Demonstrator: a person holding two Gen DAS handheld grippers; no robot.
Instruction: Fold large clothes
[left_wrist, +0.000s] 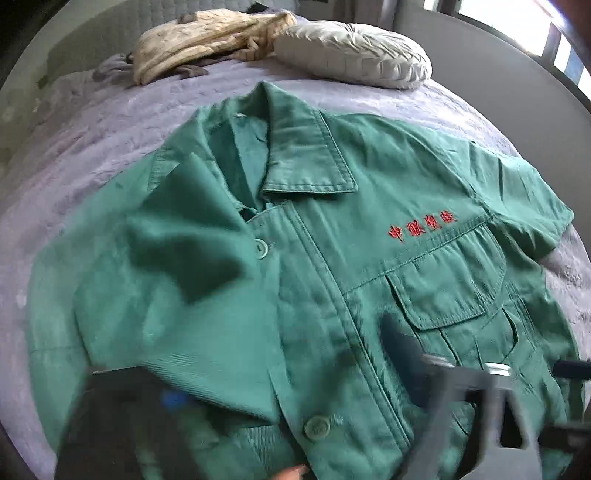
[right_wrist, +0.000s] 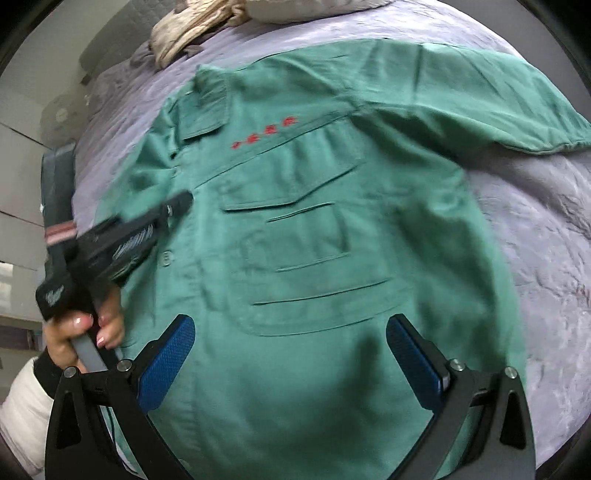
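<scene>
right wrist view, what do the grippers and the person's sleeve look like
The right gripper has black angular arms with silver bolts and blue textured pads. The left gripper is black with pale lettering and a grey handle. The hand shows pale polished nails, a black cuff and a white sleeve.

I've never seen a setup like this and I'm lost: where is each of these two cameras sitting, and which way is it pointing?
Left wrist view: sits on the left gripper, looking steeply down at the green jacket on the bed; its blurred fingers and a fingertip show.
Right wrist view: sits on the right gripper, looking down at the jacket's chest pocket; its open blue-padded fingers, the hand holding the left gripper and a white sleeve show.
Shared: jacket, red embroidery, purple bedspread, beige garment.
</scene>
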